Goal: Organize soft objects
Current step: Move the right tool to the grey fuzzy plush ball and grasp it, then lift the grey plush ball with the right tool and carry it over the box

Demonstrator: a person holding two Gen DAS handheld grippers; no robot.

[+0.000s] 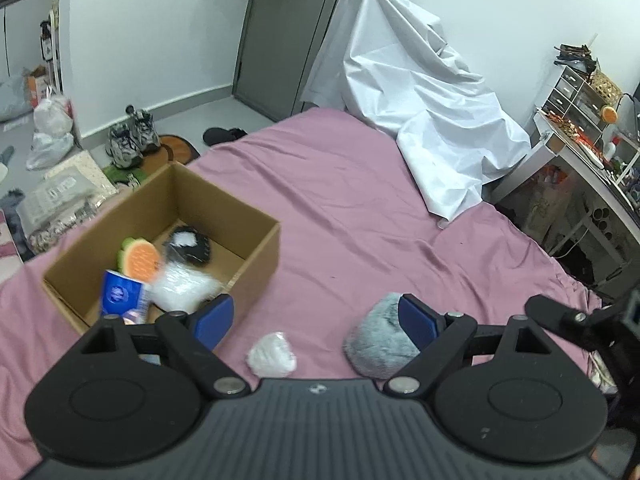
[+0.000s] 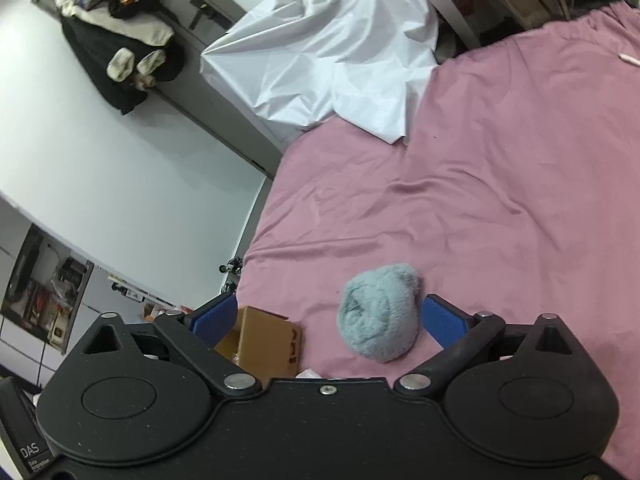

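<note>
An open cardboard box (image 1: 256, 240) sat on the pink bedsheet (image 1: 340, 208), holding an orange-and-green melon-slice plush (image 1: 138, 257), a blue packet (image 1: 120, 294) leaning against its near wall, a clear plastic bag (image 1: 182, 286) of something white, and a black item with a white patch (image 1: 188, 246) that was too blurred to name. The left gripper (image 1: 316, 314) hung with its blue pads spread wide and nothing between them; a small white soft lump (image 1: 272, 354) lay on the sheet just below the gap, and a fluffy grey plush (image 1: 378, 340) lay partly behind the right-hand pad. In the right wrist view the right gripper (image 2: 328, 320) also stood wide apart, with the grey plush (image 2: 378, 312) near its right-hand pad, unpinched. The gripper's body cut off most of the box (image 2: 264, 342) there. A white sheet (image 1: 420, 120) covered something at the bed's far end.
</note>
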